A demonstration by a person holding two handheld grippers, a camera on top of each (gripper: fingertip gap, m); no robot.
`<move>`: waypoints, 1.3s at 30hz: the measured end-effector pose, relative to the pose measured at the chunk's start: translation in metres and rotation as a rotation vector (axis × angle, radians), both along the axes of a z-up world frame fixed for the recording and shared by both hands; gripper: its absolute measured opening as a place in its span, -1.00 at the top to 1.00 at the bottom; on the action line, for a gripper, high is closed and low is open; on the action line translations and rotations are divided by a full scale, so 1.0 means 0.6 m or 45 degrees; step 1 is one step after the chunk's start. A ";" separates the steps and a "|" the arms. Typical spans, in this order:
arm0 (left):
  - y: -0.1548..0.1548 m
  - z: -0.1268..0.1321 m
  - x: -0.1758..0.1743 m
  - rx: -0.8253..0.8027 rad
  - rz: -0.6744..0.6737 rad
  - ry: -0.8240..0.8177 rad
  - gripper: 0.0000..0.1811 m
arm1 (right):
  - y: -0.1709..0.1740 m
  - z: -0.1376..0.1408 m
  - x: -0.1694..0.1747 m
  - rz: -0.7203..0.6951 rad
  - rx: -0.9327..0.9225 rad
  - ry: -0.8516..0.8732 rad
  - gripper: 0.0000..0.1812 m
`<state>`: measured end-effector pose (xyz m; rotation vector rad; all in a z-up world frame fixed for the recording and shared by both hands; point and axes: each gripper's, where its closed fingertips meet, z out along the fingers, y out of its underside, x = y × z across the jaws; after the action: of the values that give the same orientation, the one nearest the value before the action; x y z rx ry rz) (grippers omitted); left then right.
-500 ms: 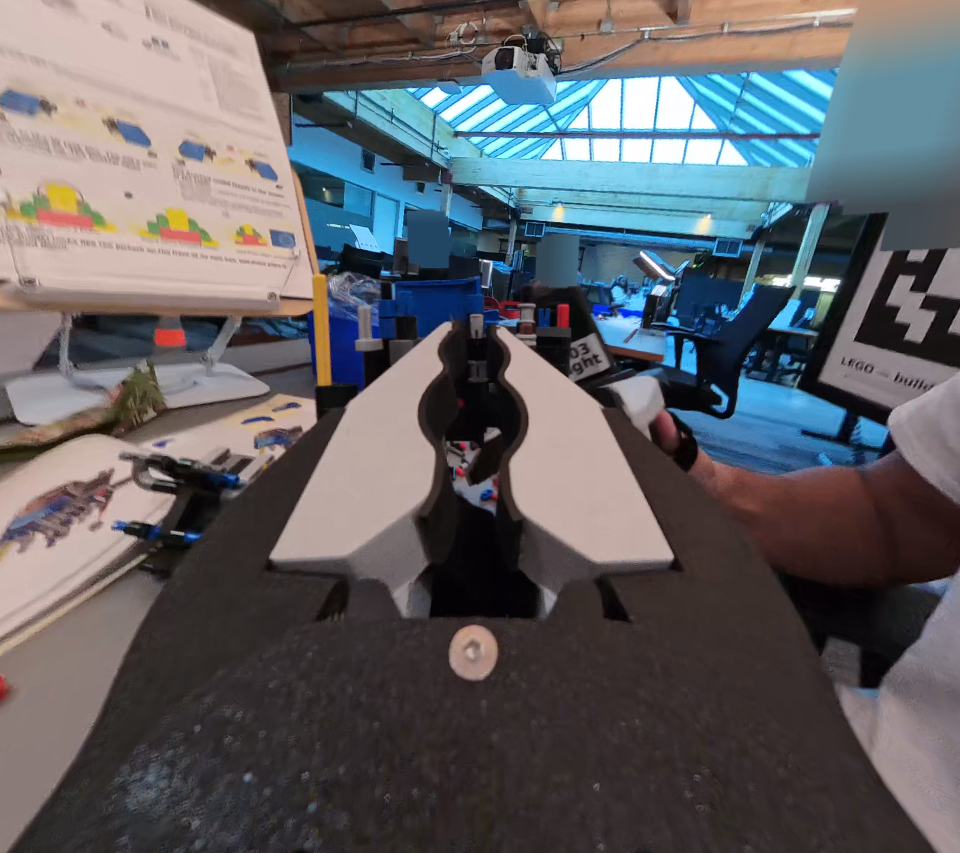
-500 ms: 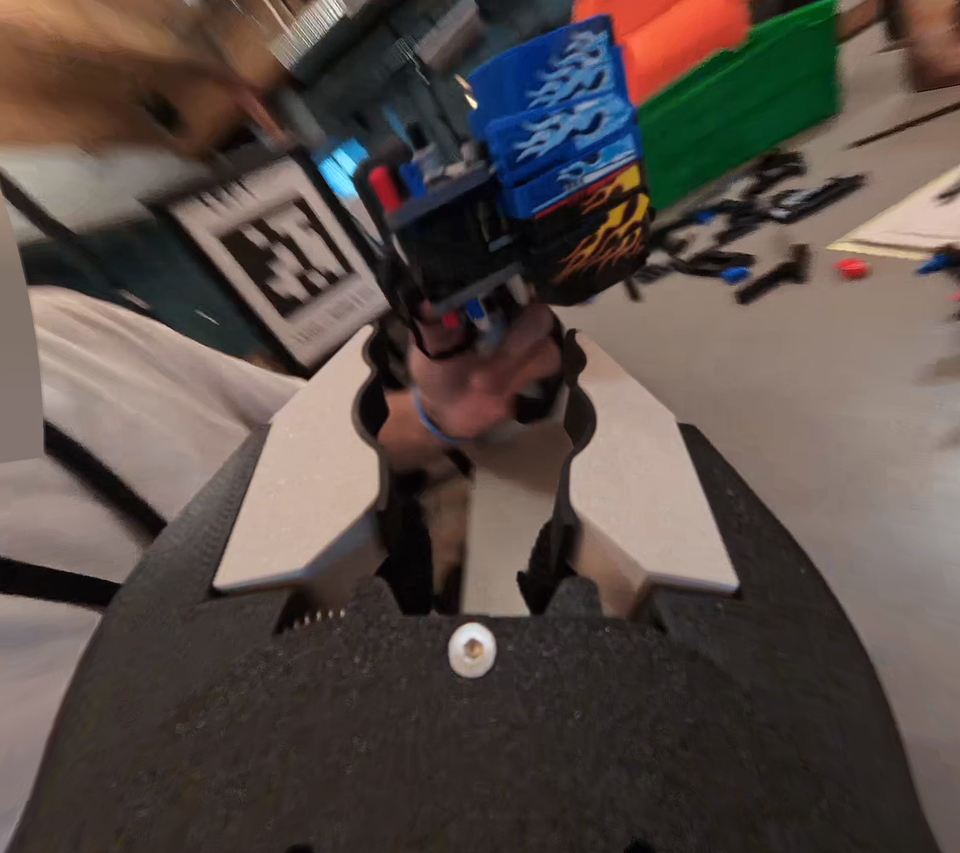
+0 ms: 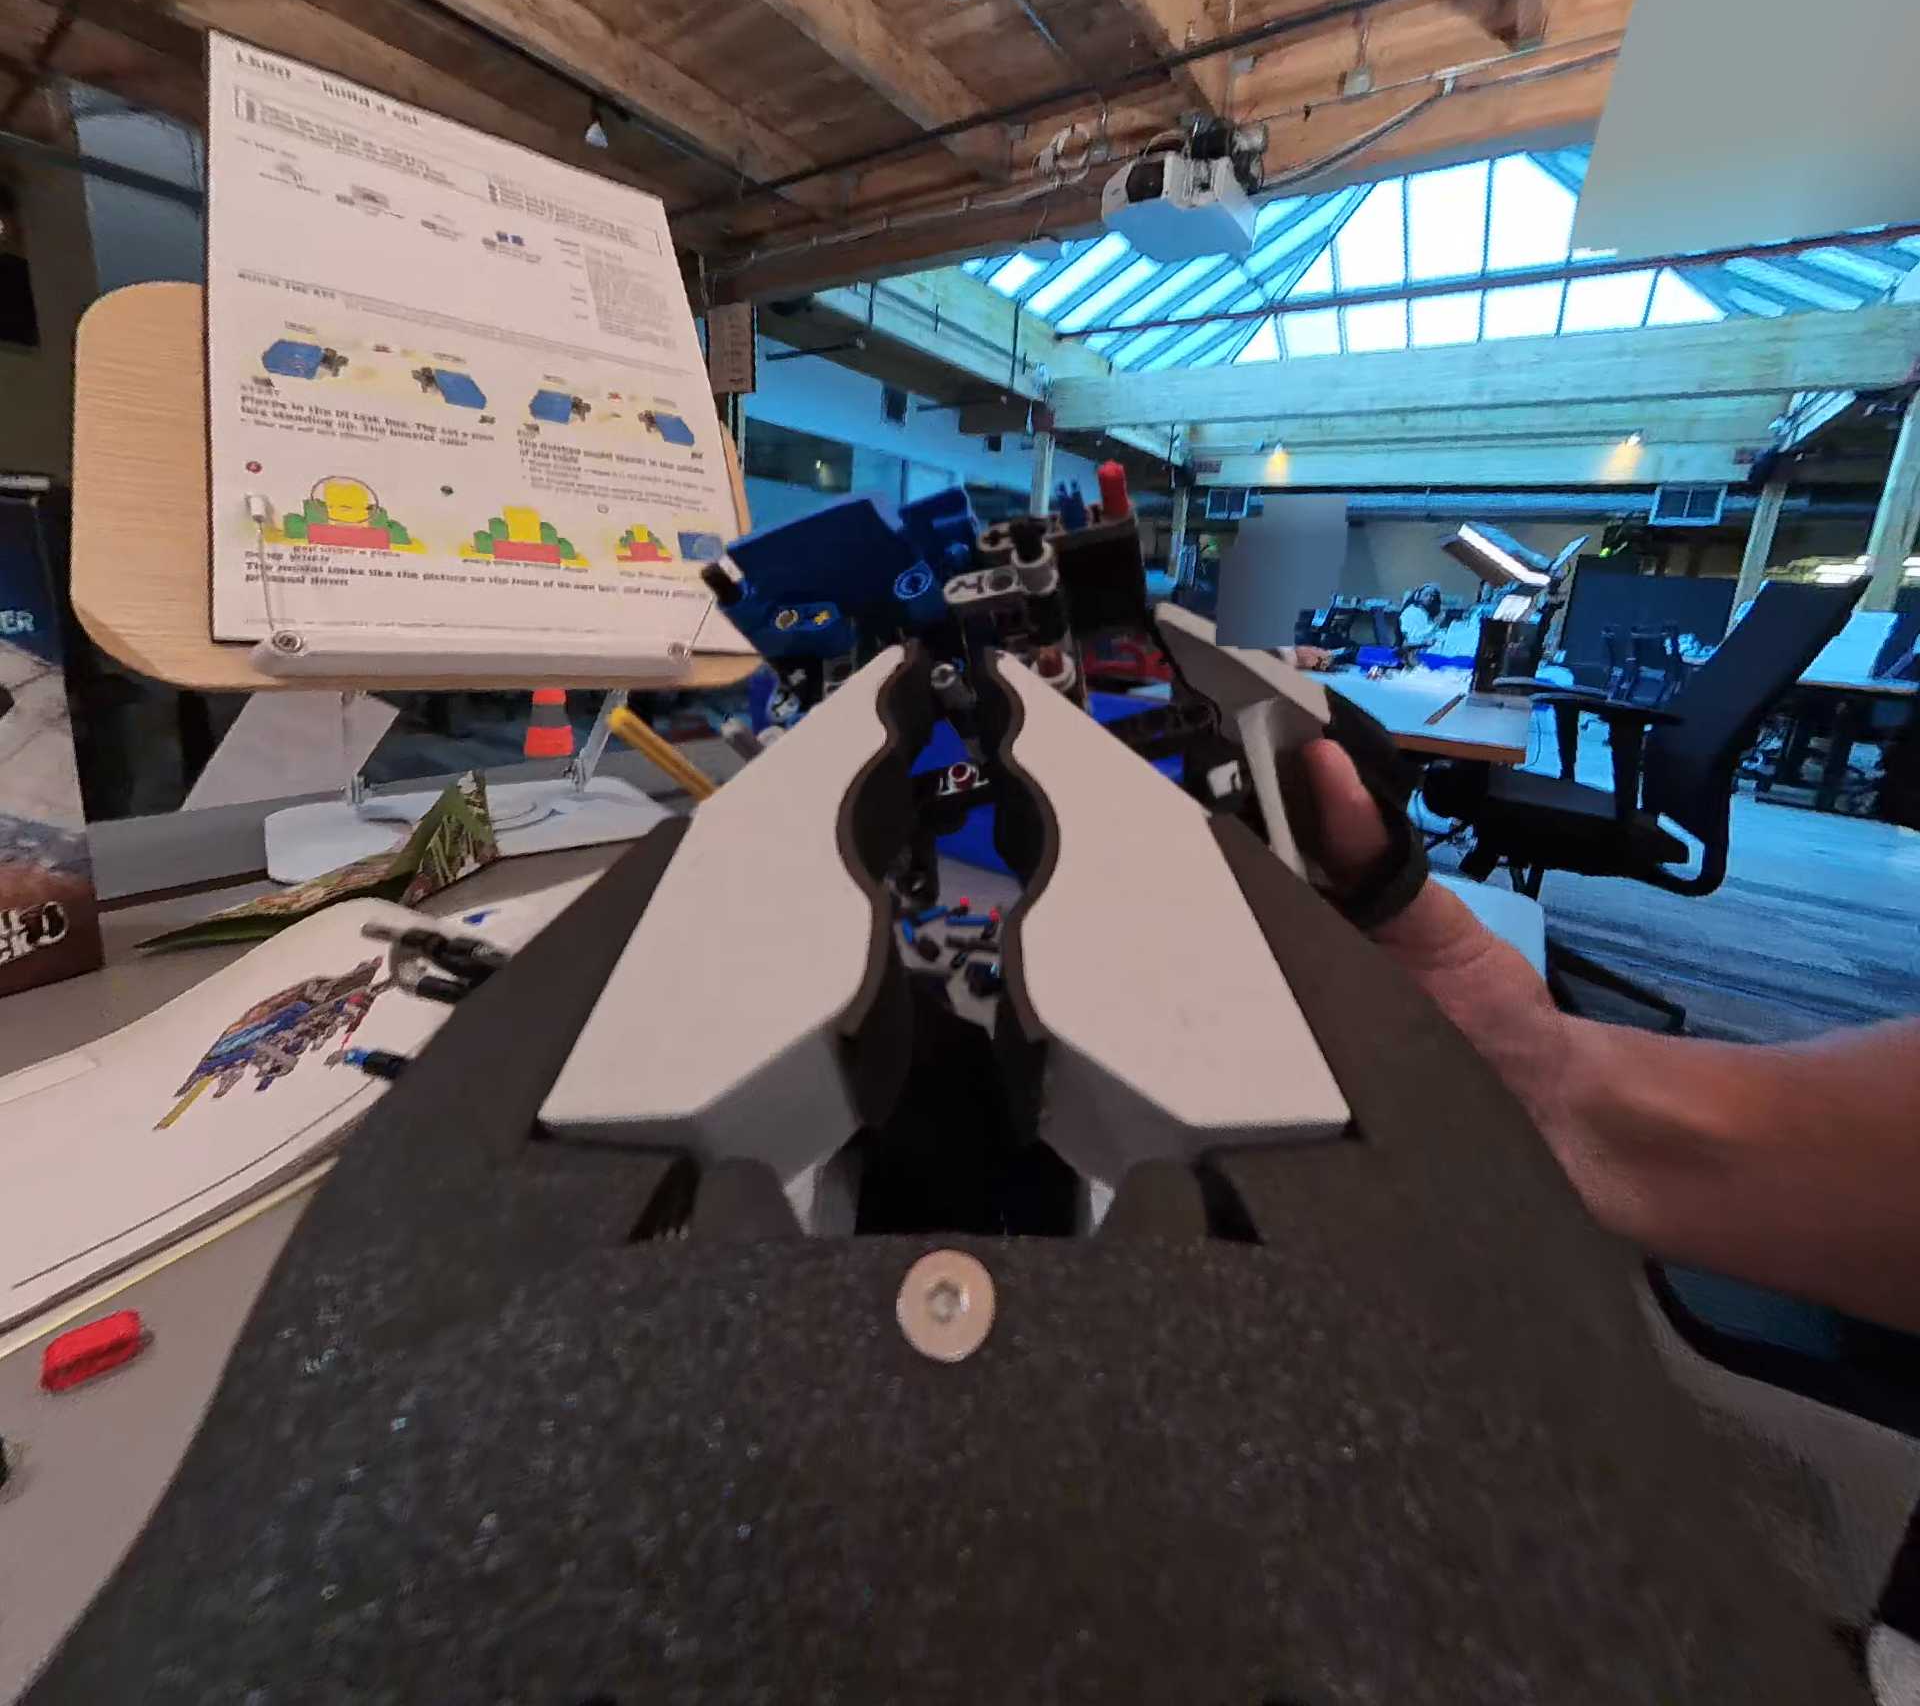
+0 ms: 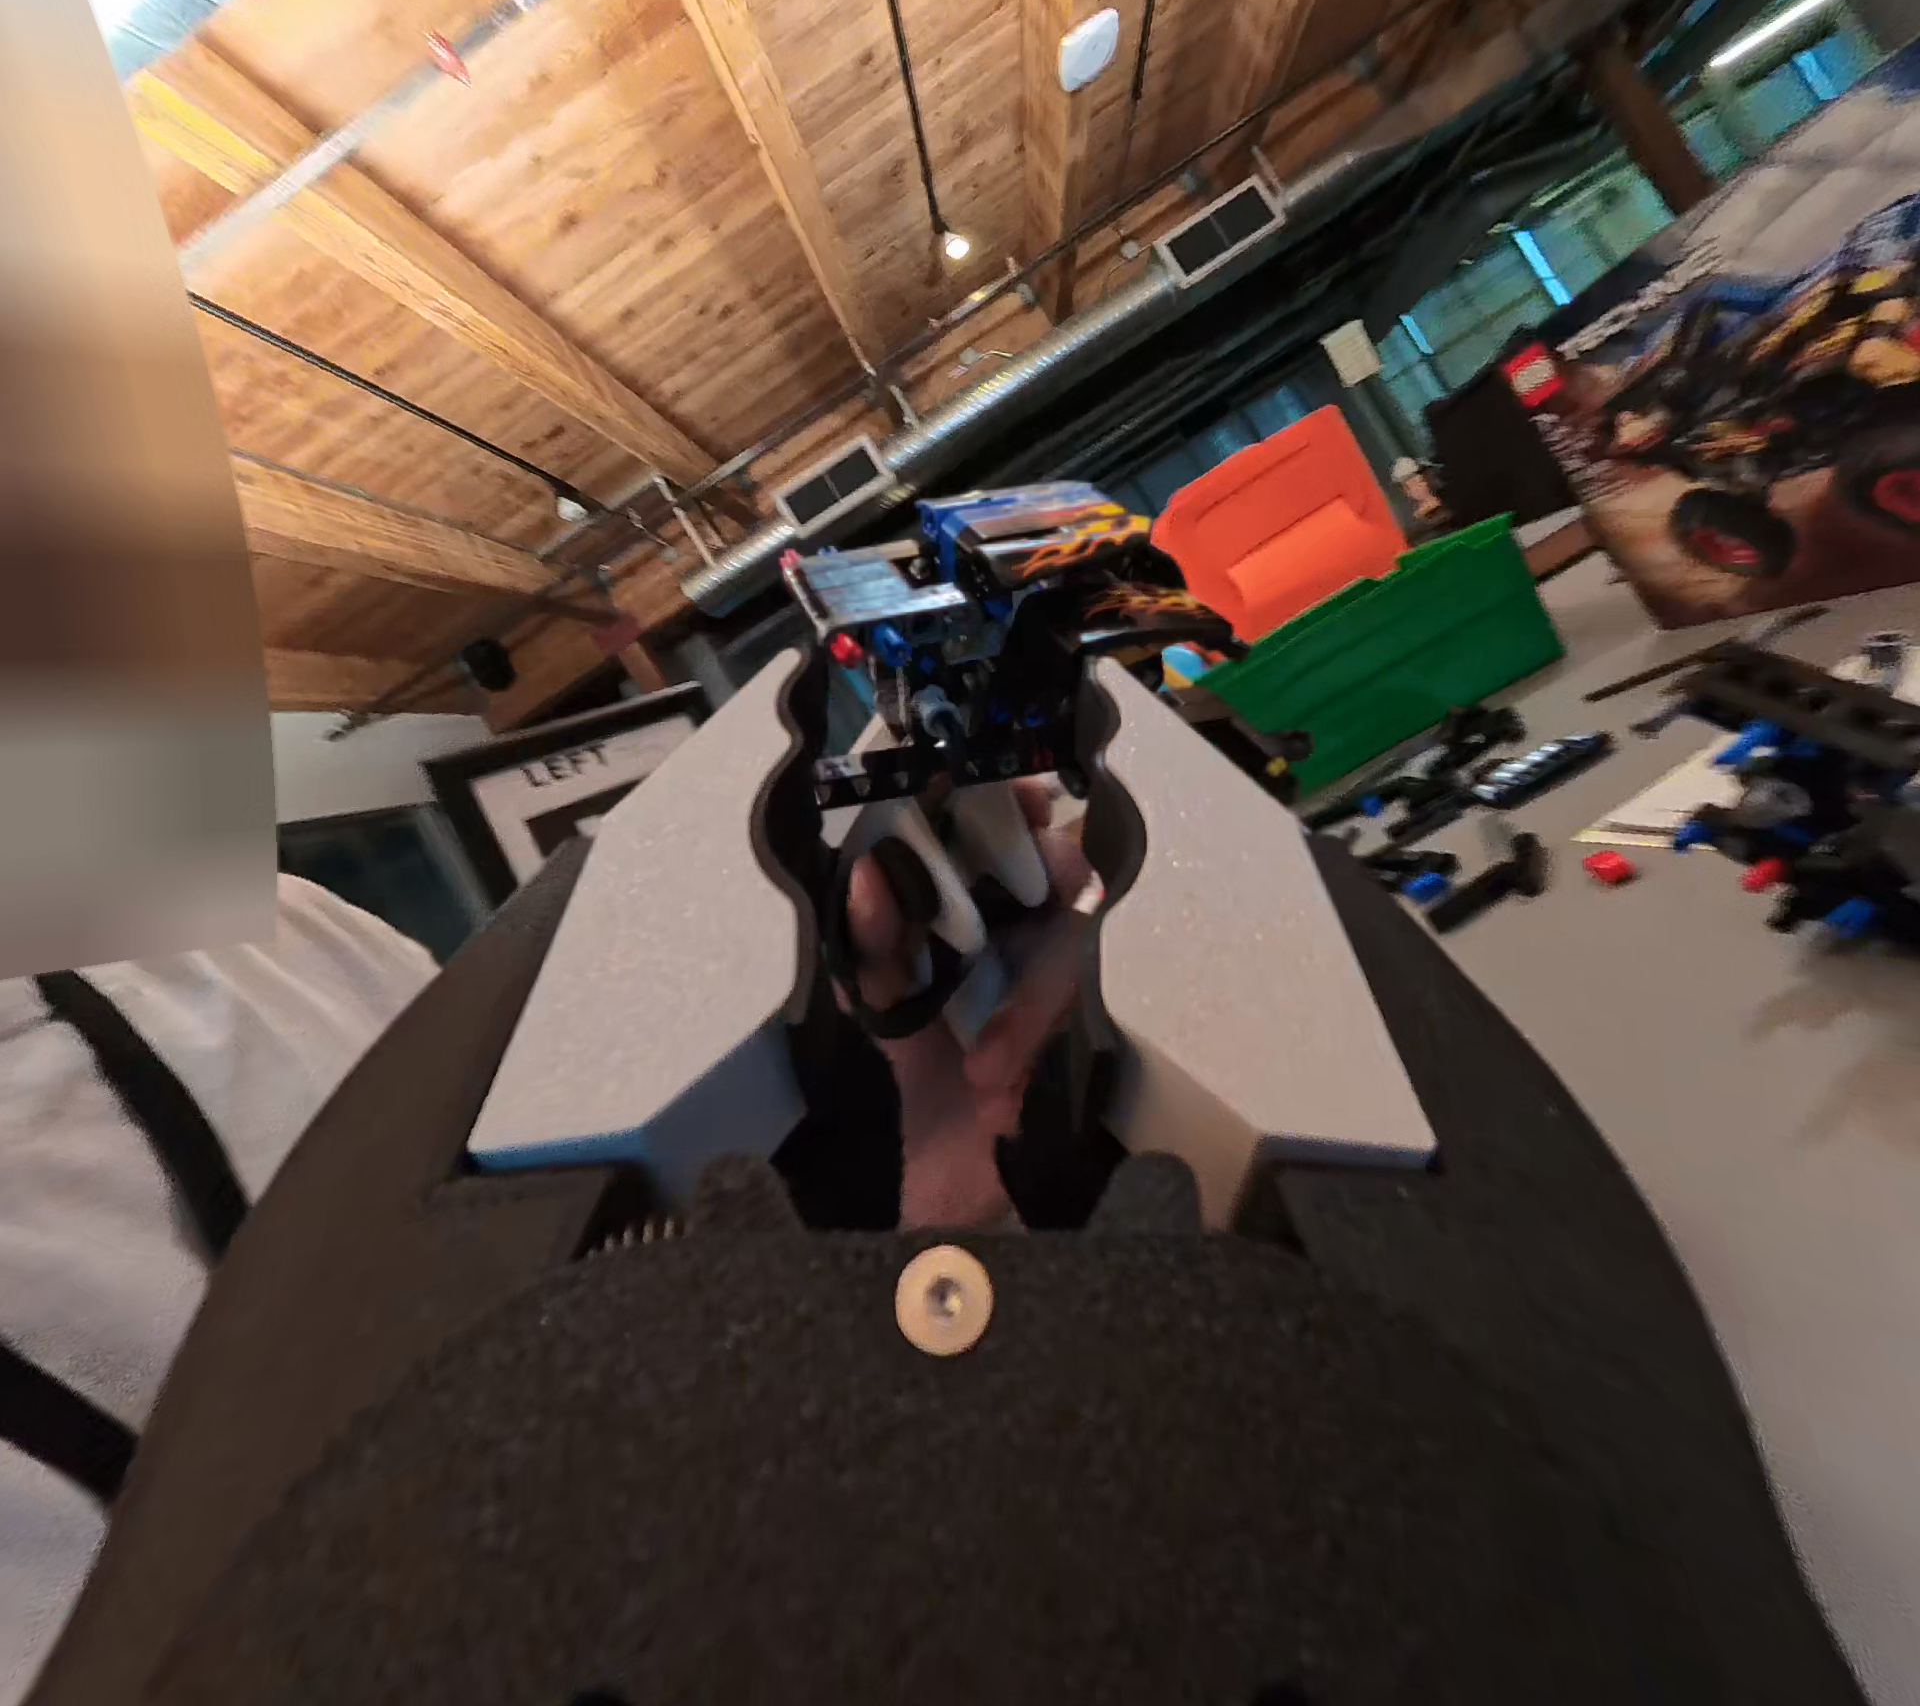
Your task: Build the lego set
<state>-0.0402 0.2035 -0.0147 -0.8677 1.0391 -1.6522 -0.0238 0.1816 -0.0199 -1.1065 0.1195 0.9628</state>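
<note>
- One lego model (image 4: 997, 617), blue and black with flame panels, is held up in the air above the table (image 4: 1558, 1033).
- Left gripper (image 3: 951, 680): narrow, clamped on the model's underside.
- Right gripper (image 4: 951, 700): wider, its fingertips flanking the model; grip uncertain.
- One green bin (image 4: 1403, 648), one orange bin (image 4: 1278, 513).
- One red brick (image 3: 91, 1348).
</note>
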 end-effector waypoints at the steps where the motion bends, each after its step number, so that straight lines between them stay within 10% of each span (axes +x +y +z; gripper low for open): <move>1: 0.002 -0.007 0.006 0.010 0.013 0.039 0.93 | 0.005 -0.006 0.006 -0.026 -0.037 -0.034 0.47; 11: -0.012 -0.040 0.033 0.460 0.266 0.198 0.98 | 0.026 -0.070 0.020 -0.007 -0.341 0.201 0.18; 22: -0.033 -0.056 0.038 0.682 0.407 0.209 0.98 | 0.024 -0.082 -0.002 0.318 -0.325 0.605 0.36; 39: -0.024 -0.063 0.019 0.522 0.203 0.264 0.95 | 0.024 -0.091 0.039 -0.126 -0.410 -0.275 0.44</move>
<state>-0.0290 0.1893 -0.0527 -0.8307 1.3558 -1.1763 -0.0007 0.1963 -0.0743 -1.4805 0.1547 0.7453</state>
